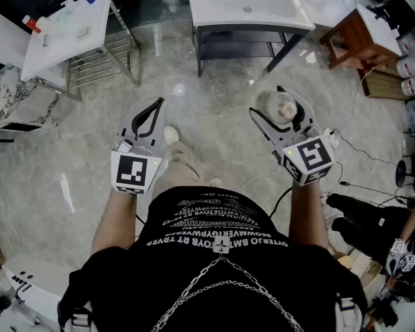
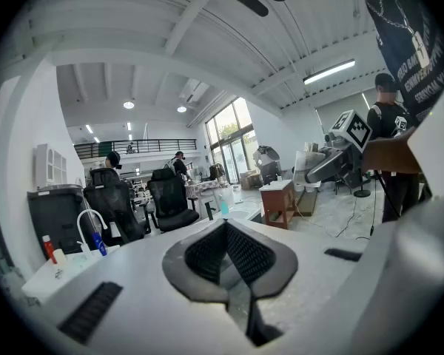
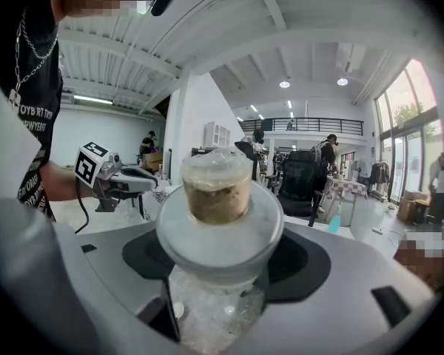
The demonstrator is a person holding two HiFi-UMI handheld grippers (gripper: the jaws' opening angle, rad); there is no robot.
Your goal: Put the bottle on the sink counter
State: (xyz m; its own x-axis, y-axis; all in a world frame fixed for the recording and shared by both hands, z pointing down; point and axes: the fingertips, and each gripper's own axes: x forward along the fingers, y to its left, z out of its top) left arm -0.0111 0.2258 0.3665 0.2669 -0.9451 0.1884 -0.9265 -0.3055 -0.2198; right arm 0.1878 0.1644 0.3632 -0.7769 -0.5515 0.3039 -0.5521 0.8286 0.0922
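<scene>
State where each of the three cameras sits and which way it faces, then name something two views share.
Head view: on the person's head, looking steeply down at the floor and sink counter; shows the torso, left gripper and right gripper.
Left gripper view: on the left gripper, looking along its closed, empty jaws across the room; shows the torso at right.
Right gripper view: on the right gripper, looking along jaws clamped on the bottle; shows the torso at left.
Shared: each gripper view shows the other gripper.
</scene>
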